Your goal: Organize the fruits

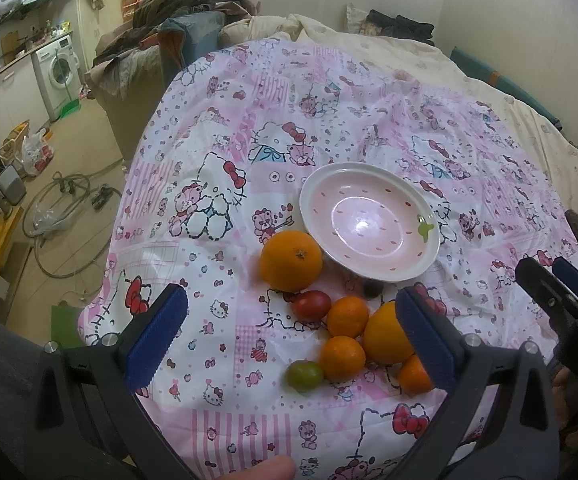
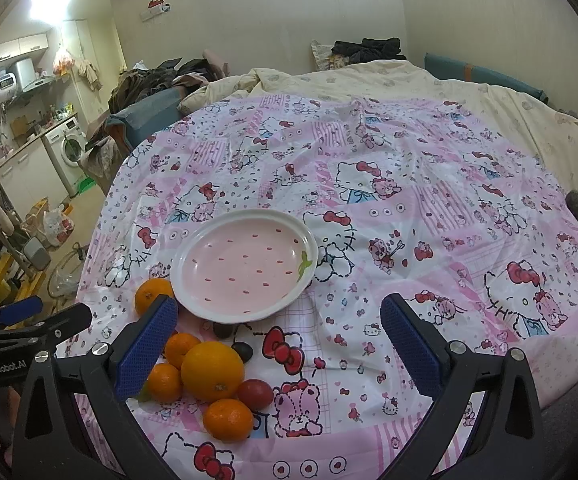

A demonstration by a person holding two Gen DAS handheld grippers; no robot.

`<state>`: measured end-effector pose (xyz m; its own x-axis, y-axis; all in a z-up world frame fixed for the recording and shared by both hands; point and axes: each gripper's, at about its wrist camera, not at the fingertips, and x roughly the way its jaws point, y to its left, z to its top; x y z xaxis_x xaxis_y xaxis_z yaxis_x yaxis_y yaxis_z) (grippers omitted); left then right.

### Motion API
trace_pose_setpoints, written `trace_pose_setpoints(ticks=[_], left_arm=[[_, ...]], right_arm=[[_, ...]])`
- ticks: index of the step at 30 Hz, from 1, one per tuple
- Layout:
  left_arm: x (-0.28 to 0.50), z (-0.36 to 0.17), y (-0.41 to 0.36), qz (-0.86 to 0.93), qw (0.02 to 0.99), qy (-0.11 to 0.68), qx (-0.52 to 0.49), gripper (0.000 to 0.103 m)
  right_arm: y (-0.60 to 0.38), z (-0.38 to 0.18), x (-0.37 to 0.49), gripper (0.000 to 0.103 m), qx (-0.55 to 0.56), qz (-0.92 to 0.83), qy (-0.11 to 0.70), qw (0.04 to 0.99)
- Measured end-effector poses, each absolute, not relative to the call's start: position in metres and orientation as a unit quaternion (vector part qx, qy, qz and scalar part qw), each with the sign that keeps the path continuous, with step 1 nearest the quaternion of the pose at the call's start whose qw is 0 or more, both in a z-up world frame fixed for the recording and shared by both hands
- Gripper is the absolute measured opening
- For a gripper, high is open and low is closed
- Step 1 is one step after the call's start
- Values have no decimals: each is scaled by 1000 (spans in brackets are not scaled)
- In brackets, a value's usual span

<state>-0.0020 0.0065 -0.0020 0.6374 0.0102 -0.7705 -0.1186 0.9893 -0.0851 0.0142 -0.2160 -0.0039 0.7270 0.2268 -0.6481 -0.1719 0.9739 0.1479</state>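
Both grippers hang over the bed with jaws spread wide and nothing between them: the left gripper (image 1: 289, 328) above the fruit cluster, the right gripper (image 2: 279, 344) over bare cloth just right of it. On the pink cartoon-cat sheet (image 2: 409, 184), a large orange (image 2: 212, 371), small tangerines (image 2: 228, 419) and a red tomato (image 2: 255, 394) crowd together. The pink strawberry plate (image 2: 245, 266) sits just behind them, with another orange (image 1: 291, 261) touching its rim.
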Motion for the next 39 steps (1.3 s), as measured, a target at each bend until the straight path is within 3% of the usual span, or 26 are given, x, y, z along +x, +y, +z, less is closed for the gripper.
trace_pose_setpoints(ticks=[18, 24, 27, 31, 39], left_arm=[[-1, -8, 4, 32, 896, 437, -70, 103], [2, -12, 9, 35, 888, 451, -82, 103], [3, -12, 12, 36, 885, 454, -91, 103], [4, -12, 13, 38, 882, 460, -97, 103], [6, -19, 20, 47, 873, 473, -105, 103]], right_arm=[[-219, -9, 17, 103, 47, 110, 372, 921], [-216, -51, 30, 101, 44, 132, 492, 860], [-202, -75, 26, 87, 8, 153, 542, 826], [-185, -85, 19, 85, -6, 191, 560, 806], [-169, -109, 24, 53, -13, 211, 604, 768]])
